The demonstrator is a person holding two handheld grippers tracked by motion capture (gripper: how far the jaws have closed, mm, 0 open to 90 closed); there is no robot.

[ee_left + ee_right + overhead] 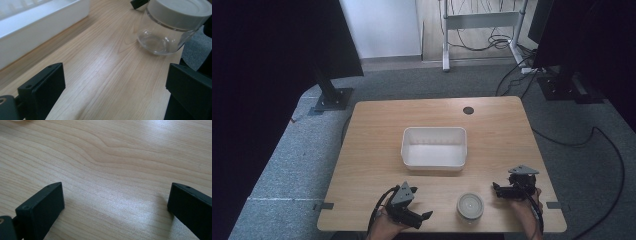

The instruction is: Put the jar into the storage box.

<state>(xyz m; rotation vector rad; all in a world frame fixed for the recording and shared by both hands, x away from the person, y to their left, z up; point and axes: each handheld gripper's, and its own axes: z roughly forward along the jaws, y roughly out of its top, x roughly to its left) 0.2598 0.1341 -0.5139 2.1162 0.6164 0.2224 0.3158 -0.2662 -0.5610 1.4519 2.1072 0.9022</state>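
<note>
So we had the glass jar [470,207] with its white lid sitting at the near edge of the bench [377,130], right between our two tongs. The left tongs [424,217] were wide open just left of it, holding nothing, and the right tongs [497,190] were open too, over bare wood. The white tub [434,161] sat farther back, mid-bench.
</note>
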